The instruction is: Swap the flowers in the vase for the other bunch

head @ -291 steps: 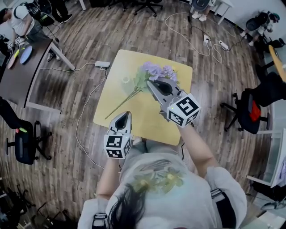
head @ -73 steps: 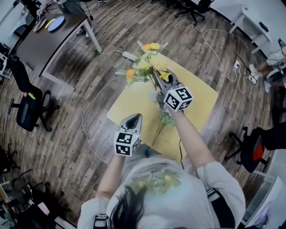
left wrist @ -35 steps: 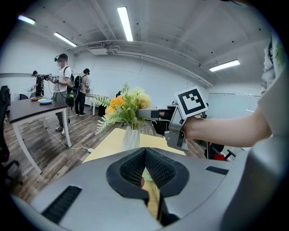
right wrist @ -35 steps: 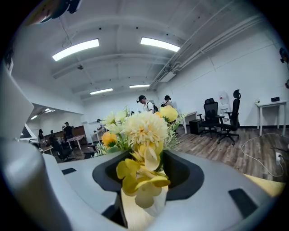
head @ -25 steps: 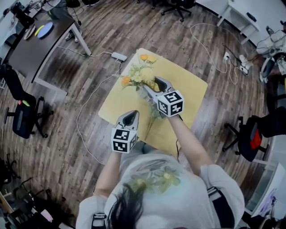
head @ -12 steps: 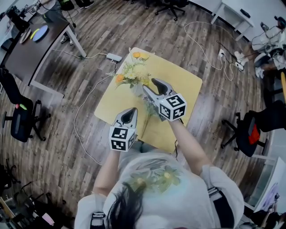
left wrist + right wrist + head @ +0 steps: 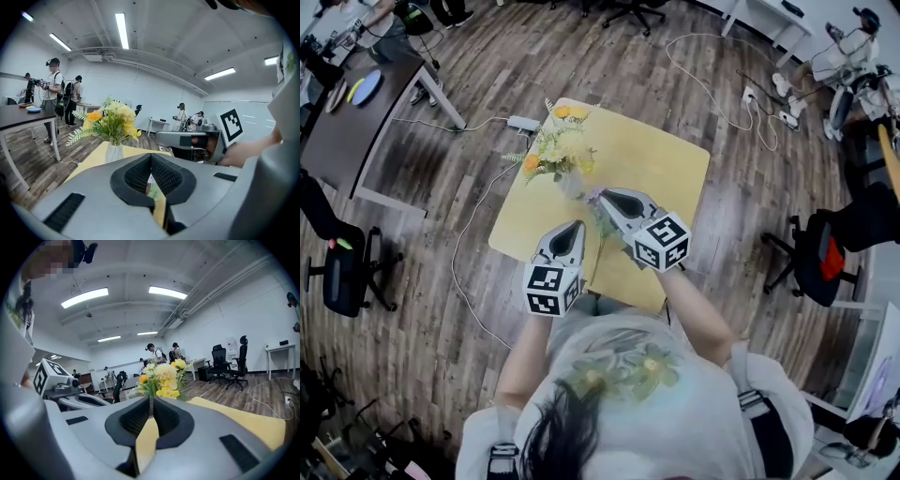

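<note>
Standing near the far-left corner of the table (image 7: pixel 661 155), the vase (image 7: pixel 569 185) holds the yellow-and-orange bunch (image 7: pixel 548 150) upright. The purple bunch (image 7: pixel 600 225) lies flat toward the near edge, its stem running between the two grippers. The jaws of the right gripper (image 7: pixel 602 195) have just been closing and now meet with nothing between them. The left gripper (image 7: pixel 572 225) also has its jaws pressed together, and they are empty. Each gripper's cube carries black-and-white square markers.

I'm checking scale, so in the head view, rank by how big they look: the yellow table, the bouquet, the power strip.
Largest to smallest:
1. yellow table
2. bouquet
3. power strip; it lies down on the floor, farther from the camera, so it may look smaller than it is.
</note>
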Motion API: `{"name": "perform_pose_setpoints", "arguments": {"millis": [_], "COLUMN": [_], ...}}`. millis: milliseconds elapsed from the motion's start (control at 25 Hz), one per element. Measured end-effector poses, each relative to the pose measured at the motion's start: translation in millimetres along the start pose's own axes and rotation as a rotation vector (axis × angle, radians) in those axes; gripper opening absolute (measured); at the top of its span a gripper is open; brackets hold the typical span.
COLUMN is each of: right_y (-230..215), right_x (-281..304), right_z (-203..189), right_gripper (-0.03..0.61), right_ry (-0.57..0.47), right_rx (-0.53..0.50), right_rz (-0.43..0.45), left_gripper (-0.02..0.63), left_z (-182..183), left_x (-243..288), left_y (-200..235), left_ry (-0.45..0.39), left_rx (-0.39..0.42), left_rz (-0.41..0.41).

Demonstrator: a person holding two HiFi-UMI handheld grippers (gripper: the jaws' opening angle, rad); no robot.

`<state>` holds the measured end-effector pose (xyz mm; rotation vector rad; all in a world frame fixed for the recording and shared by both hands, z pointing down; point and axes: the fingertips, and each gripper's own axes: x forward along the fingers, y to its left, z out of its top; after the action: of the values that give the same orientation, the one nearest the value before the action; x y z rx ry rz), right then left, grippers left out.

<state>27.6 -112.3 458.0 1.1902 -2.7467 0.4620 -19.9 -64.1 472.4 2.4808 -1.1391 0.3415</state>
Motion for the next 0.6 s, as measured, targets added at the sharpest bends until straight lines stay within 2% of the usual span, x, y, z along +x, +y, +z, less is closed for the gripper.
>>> {"name": "perform_pose_setpoints", "arguments": {"millis": [160, 320, 600], "right_y": [8.9, 11.3, 10.9], "right_x": [-18.0, -33.8, -51.6], "right_z": [-9.5, -21.2, -37.8], "right_gripper": [0.046, 0.041, 0.040], "right_ry": [0.002, 0.016, 0.031], "right_rx": [-0.025, -0.049, -0.013], "right_rz": [0.010, -0.028, -0.087], "left_gripper": [0.018, 0.018, 0.018], "left_z": [-0.6, 0.1, -5.7], "left_x": [4.6, 9.7, 20.1], "left_y": [-11.7, -21.2, -35.6], "left_ry": [0.005, 0.005, 0.030], "left_rx": [0.013, 0.029, 0.045], "left_rz": [-0.023, -0.046, -0.095]}}
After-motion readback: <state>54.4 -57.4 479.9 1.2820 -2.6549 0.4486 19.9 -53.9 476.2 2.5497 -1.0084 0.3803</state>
